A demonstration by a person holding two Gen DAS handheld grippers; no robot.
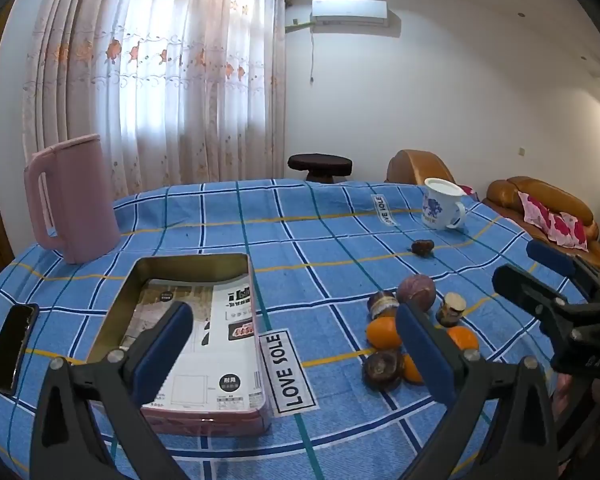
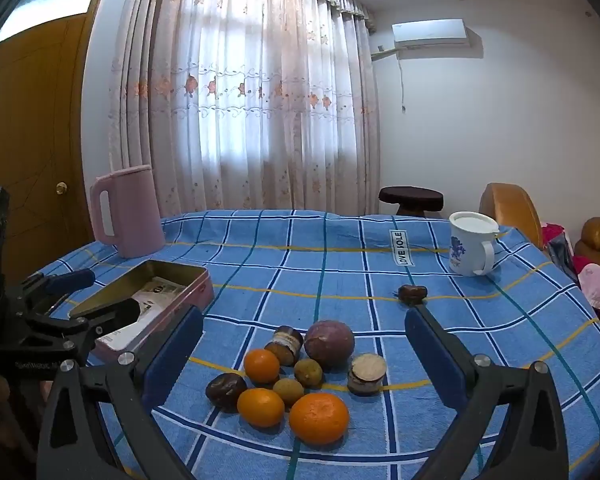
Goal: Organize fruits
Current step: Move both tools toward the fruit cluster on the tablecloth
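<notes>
A cluster of fruits lies on the blue checked tablecloth [image 2: 320, 276]: three oranges, the largest [image 2: 319, 418] nearest, a purple passion fruit [image 2: 329, 343], two small yellow-green fruits [image 2: 308, 372], a dark chestnut-like fruit [image 2: 225, 390] and two cut brown pieces [image 2: 366, 373]. One dark fruit [image 2: 412, 293] lies apart, farther back. My right gripper [image 2: 304, 352] is open, above and around the cluster. My left gripper [image 1: 296, 336] is open, over the right edge of a pink tin box [image 1: 188, 332] with a printed sheet inside. The cluster also shows in the left wrist view [image 1: 408, 332].
A pink kettle [image 1: 74, 200] stands at the back left. A white mug [image 2: 470, 242] stands at the back right. A black phone [image 1: 12, 346] lies at the left edge. A dark stool [image 1: 320, 165] and brown sofa [image 1: 540, 200] stand beyond the table.
</notes>
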